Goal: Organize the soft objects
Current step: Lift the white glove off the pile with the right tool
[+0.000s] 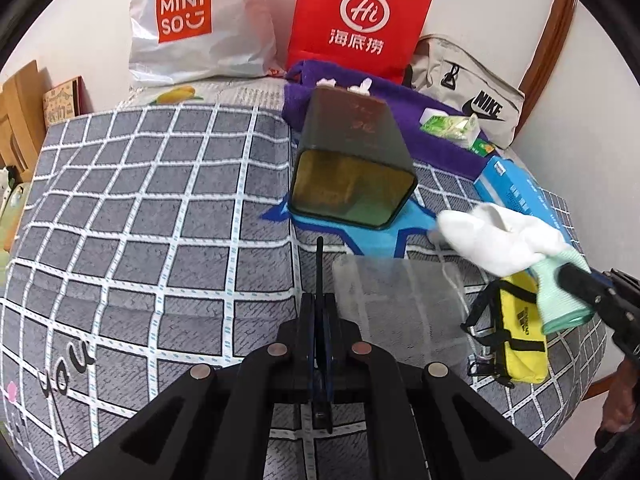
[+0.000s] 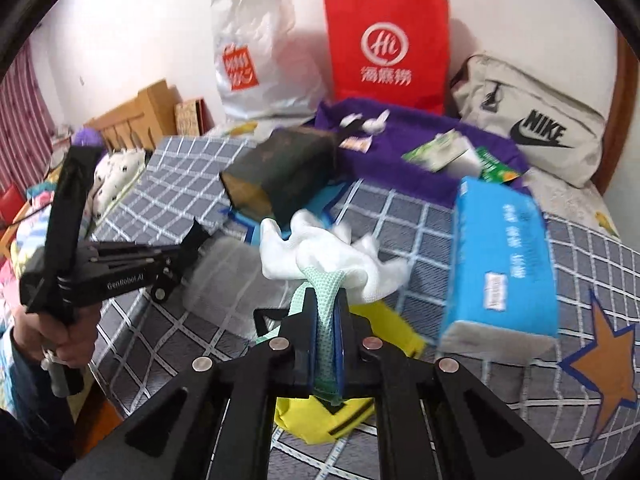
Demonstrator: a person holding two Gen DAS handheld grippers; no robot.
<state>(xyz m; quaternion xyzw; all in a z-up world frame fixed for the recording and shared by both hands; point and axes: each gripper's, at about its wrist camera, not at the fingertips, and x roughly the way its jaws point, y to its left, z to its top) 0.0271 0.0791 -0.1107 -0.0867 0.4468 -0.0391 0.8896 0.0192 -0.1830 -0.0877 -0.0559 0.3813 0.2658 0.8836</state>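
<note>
- Currently, right tool (image 2: 323,322) is clamped on the green cuff of a white sock (image 2: 320,256), held clear of the bed (image 1: 140,200).
- Left tool (image 1: 320,304) is closed, empty.
- Clear box (image 1: 396,300) and tin (image 1: 352,168) appear empty: nothing stored yet.
- Yellow pouch (image 1: 520,332) remains loose; sorting looks barely begun.

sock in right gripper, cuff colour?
Mint green cuff, rest of the sock white. Clearest in the right wrist view.

I get bright, even room light with soft shadows. Both views bow strongly towards dark circular rims. The left wrist view is sharp; my right wrist view smears the blue rectangular tissue pack (image 2: 506,264) with motion blur.
</note>
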